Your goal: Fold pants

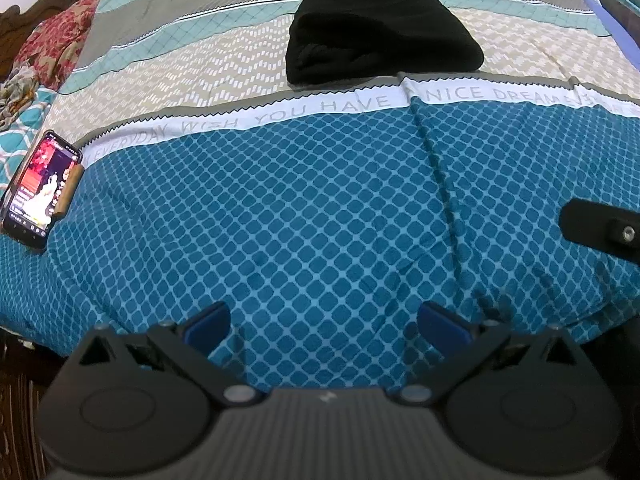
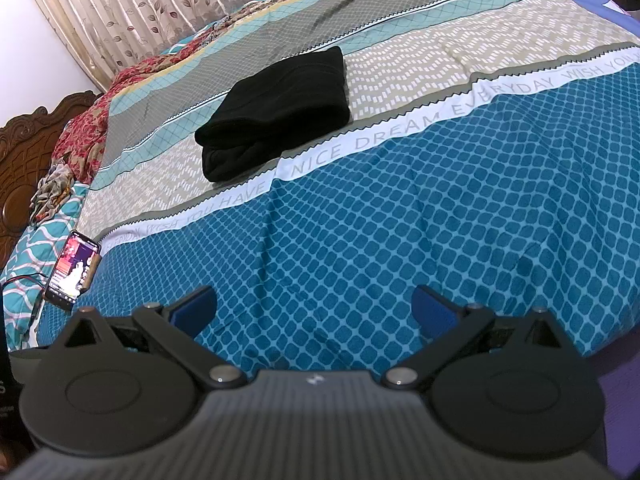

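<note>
Black pants (image 1: 382, 36) lie folded into a compact bundle on the beige band of the bedspread, just beyond the white lettered stripe; the right wrist view shows the pants (image 2: 276, 114) at upper centre. My left gripper (image 1: 324, 324) stands open over the blue diamond-patterned part of the bed, well short of the pants, with nothing between its blue pads. My right gripper (image 2: 314, 306) is also open and empty above the same blue area. A black part of the right gripper (image 1: 604, 228) shows at the right edge of the left wrist view.
A lit phone (image 1: 40, 188) leans at the bed's left side, also as the phone (image 2: 74, 268) in the right view. Red floral bedding (image 2: 84, 132) and a carved wooden headboard (image 2: 24, 164) lie to the far left. Curtains (image 2: 160, 4) hang behind.
</note>
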`<state>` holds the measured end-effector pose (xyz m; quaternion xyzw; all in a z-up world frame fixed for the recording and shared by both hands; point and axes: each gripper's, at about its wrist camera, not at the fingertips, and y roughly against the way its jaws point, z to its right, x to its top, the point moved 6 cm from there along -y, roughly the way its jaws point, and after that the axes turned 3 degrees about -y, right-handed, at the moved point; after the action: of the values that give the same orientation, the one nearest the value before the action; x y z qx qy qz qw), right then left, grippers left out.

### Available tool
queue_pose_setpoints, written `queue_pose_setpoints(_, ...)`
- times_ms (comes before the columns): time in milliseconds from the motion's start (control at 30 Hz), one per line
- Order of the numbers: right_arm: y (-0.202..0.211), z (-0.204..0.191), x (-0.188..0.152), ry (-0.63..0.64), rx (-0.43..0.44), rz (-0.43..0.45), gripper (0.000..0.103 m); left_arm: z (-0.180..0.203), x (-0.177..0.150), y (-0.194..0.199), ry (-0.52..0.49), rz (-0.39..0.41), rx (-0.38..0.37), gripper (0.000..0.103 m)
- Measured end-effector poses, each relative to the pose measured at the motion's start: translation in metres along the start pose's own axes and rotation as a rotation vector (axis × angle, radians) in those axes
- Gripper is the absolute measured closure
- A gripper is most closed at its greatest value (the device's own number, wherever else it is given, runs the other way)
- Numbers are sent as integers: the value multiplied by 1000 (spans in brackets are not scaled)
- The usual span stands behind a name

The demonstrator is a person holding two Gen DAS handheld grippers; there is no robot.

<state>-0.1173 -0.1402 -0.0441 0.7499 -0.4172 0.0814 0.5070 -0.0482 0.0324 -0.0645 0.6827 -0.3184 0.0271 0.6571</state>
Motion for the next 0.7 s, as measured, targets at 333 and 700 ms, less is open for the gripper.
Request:
queue_pose_setpoints(333,-1,0,-1,-2,1,-7,0,1,-1,-5,2,-19,1,0)
queue_pose_setpoints(700,-3,1,-1,-4,2,-13,0,0,-1,-8,0,-31,4,0)
